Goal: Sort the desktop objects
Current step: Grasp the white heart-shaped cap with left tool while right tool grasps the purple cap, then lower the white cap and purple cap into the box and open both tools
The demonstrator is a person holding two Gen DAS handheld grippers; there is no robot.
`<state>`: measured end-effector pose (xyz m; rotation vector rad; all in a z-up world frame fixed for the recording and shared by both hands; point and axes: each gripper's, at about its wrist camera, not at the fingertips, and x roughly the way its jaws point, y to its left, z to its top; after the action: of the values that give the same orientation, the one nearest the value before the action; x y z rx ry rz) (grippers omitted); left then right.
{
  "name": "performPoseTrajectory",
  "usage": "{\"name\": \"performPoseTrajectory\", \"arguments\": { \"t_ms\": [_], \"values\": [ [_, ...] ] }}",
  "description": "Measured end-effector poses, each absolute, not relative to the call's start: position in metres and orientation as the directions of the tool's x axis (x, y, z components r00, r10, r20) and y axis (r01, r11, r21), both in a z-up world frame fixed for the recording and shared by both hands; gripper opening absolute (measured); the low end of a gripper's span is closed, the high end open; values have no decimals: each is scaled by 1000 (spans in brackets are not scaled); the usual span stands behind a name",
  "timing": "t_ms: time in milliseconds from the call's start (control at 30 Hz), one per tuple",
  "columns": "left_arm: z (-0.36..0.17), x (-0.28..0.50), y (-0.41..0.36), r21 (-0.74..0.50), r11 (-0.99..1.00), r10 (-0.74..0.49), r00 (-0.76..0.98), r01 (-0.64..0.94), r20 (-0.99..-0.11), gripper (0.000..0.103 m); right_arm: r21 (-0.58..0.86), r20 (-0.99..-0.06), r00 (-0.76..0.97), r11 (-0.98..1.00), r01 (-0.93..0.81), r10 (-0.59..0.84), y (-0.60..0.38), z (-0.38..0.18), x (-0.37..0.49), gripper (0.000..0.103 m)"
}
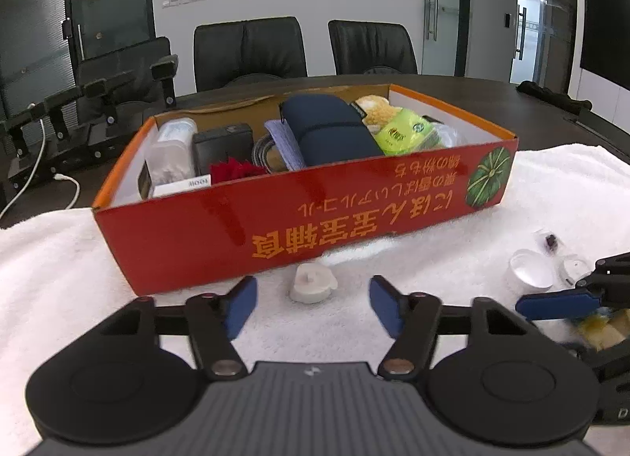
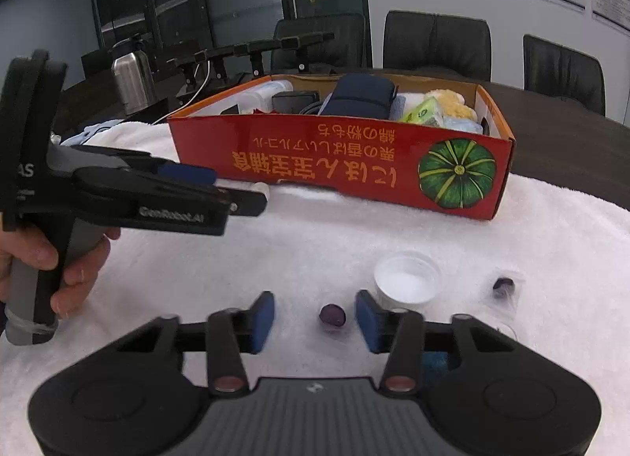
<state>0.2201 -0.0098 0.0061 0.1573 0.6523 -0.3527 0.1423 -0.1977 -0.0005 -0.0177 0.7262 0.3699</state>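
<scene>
One red cardboard box point(image 1: 299, 215), glossy and printed with orange characters and a green pumpkin, sits on a fluffy white towel point(image 1: 59, 259) covering the dark surface point(image 1: 472, 101). Two grippers work before it. The left gripper point(image 1: 311, 304) has its jaws wide around one small white round candle point(image 1: 313, 286) lying beside the box wall. The right gripper point(image 2: 315, 320) has its jaws wide around one dark purple bead point(image 2: 332, 314). One clear plastic cup point(image 2: 407, 278) stands just beside it; a second purple bead point(image 2: 504, 283) lies well apart. Three black padded chairs point(image 2: 437, 42) line the far side.
</scene>
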Motion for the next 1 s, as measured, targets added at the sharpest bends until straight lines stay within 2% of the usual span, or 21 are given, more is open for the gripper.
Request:
{"name": "performPoseTrajectory", "arguments": {
  "t_ms": [33, 100, 200, 267, 300, 400, 500, 633, 767, 933, 1000],
  "values": [
    [4, 222, -10, 28, 928, -274, 733, 371, -622, 53, 94, -646, 695, 936, -339, 316, -196, -2, 143, 27],
    [0, 225, -11, 19, 929, -275, 724, 369, -632, 48, 52, -637, 714, 940, -337, 291, -194, -3, 142, 20],
    [-2, 229, -13, 8, 931, -280, 728, 365, -626, 41, 39, -632, 718, 937, -348, 293, -195, -3, 140, 20],
    [-2, 230, -15, 8, 930, -281, 727, 367, -627, 27, 20, -629, 723, 935, -354, 287, -195, -3, 137, 18],
    [-1, 230, -17, 11, 931, -278, 727, 366, -628, 26, 9, -629, 725, 935, -354, 281, -194, -2, 136, 15],
    [1, 227, -23, 36, 928, -268, 729, 372, -630, 25, 16, -622, 726, 931, -364, 295, -192, 3, 133, 14],
    [16, 214, -22, 16, 916, -312, 737, 401, -599, 25, 27, -580, 752, 930, -366, 313, -197, 20, 126, 14],
    [62, 196, -18, 38, 914, -330, 797, 403, -505, 25, 32, -496, 805, 933, -359, 327, -213, 66, 126, 14],
    [114, 211, -3, -4, 934, -317, 825, 357, -467, 26, 72, -445, 832, 939, -335, 331, -232, 119, 154, 14],
    [146, 269, -3, -44, 957, -263, 791, 287, -553, 26, 104, -470, 824, 947, -304, 316, -241, 160, 218, 14],
    [145, 295, -5, -57, 964, -247, 795, 260, -554, 26, 127, -512, 805, 954, -273, 299, -240, 164, 254, 14]
  ]
}}
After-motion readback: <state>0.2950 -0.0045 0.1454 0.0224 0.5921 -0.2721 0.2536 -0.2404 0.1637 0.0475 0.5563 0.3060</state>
